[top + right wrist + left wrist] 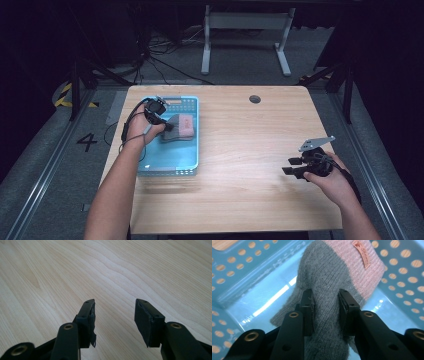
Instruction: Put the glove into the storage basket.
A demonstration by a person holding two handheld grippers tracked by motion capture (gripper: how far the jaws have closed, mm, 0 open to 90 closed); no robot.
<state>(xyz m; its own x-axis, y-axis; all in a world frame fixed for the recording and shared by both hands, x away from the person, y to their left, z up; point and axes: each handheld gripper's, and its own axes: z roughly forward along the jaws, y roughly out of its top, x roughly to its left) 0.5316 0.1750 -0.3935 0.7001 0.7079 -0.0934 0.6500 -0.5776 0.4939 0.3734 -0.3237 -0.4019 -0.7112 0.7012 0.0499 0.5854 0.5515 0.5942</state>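
Lab: railed rig, cabled floor (165,65)

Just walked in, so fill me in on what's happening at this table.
A person at a wooden table holds a tool in each hand. The left tool is down inside the blue perforated basket, its jaws closed on the grey part of a grey and pink knitted sock that lies in it. The right tool is off to the other side over bare tabletop, jaws open, nothing between them.
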